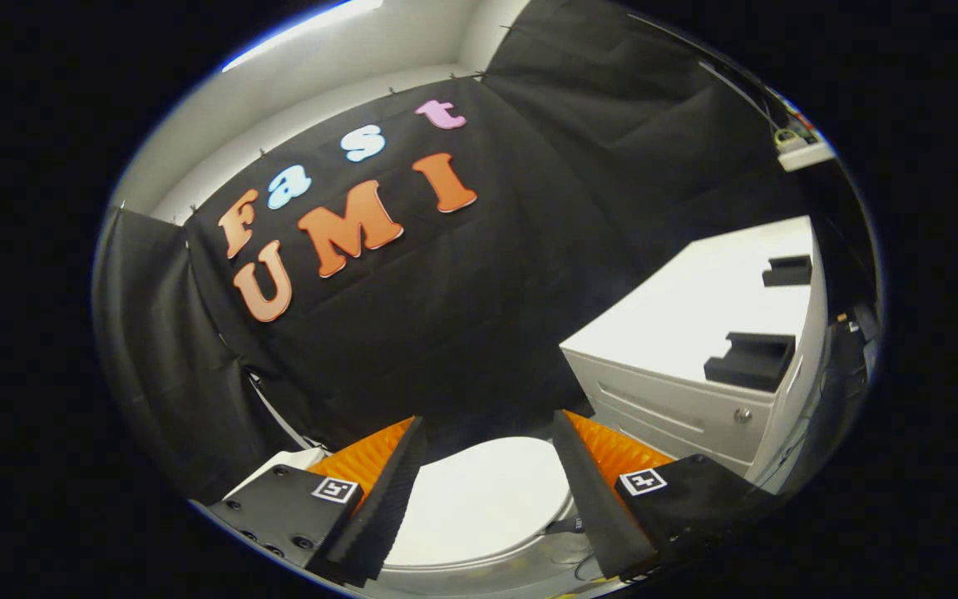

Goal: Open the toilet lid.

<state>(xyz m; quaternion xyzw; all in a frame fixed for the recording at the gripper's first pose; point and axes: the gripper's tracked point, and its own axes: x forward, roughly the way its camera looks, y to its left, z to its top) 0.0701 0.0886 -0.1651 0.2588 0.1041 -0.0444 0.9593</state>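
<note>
So the toilet lid is right there below us, white and rounded, lying flat and closed on the toilet. We see it through the gap between our two fingers, a bit beyond their tips and lower down. Our gripper has the fingers spread wide apart with nothing between them, and neither one is touching the lid. Each finger carries a small square marker tag near its base.

Off to the right of the toilet there's a white cabinet with drawer fronts and a little round knob on the front. Its flat white top works like a bench, and two dark blocky holders sit on it, one nearer and one further back. We can't tell what they're for.

Behind the toilet, black cloth hangs as the booth wall, wrapping round to the left side too. Above the cloth we get a strip of pale wall and a bright ceiling light.
</note>
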